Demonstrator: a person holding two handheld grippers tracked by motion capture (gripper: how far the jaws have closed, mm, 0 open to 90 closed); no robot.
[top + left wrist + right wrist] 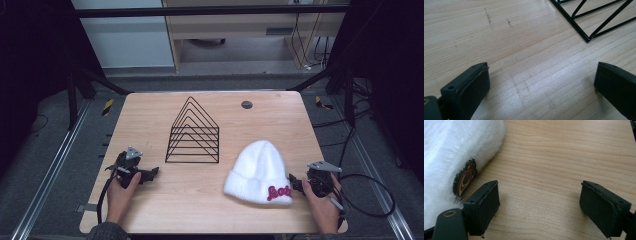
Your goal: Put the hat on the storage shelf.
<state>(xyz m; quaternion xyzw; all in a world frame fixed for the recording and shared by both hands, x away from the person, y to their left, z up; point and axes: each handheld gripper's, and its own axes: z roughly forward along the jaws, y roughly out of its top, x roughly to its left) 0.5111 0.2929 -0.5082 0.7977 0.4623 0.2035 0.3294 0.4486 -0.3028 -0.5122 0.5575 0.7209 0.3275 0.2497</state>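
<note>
Nearby, wire rack (193,132) behind white hat (260,172).

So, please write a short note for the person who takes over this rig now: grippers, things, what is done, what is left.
Left gripper: open, holds nothing, low over the table, near the front left corner of the black wire rack.
Right gripper: open, holds nothing, beside the cuff of the white beanie, at its right end.
The beanie lies flat on the table, right of the rack and apart from it. The rack stands at the table's middle.
Done: nothing visibly grasped.
Left: probably grasping the beanie; nothing shows where it should go.
</note>
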